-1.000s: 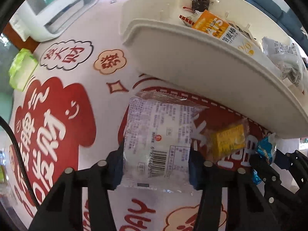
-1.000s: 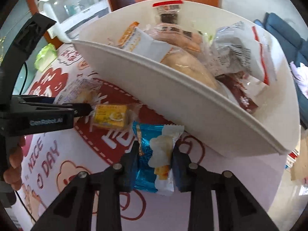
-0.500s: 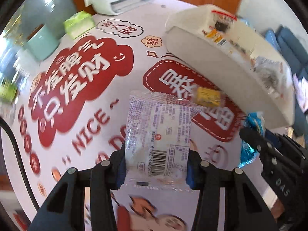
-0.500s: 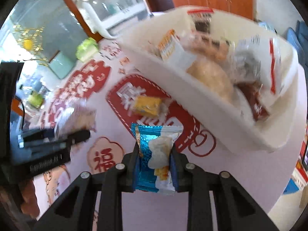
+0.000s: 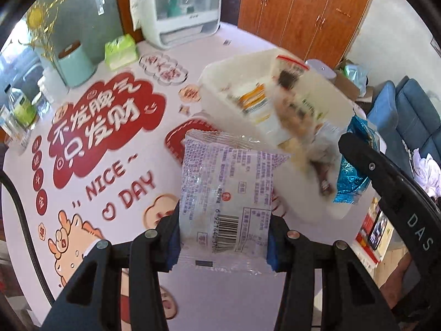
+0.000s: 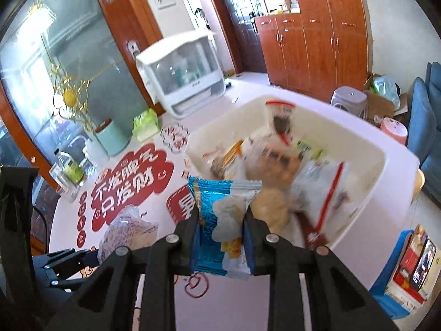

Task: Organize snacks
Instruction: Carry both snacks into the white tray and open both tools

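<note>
My left gripper (image 5: 223,237) is clamped on the clear wrapped snack (image 5: 226,193) at centre frame; my right gripper (image 6: 222,237) pinches the blue packet (image 6: 220,220). Both look light, crinkly and slippery, so I'd grip mid-body. White bin (image 6: 386,165) sits upper right.

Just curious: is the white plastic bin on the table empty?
No, the white plastic bin holds a heap of wrapped snack packets.
</note>
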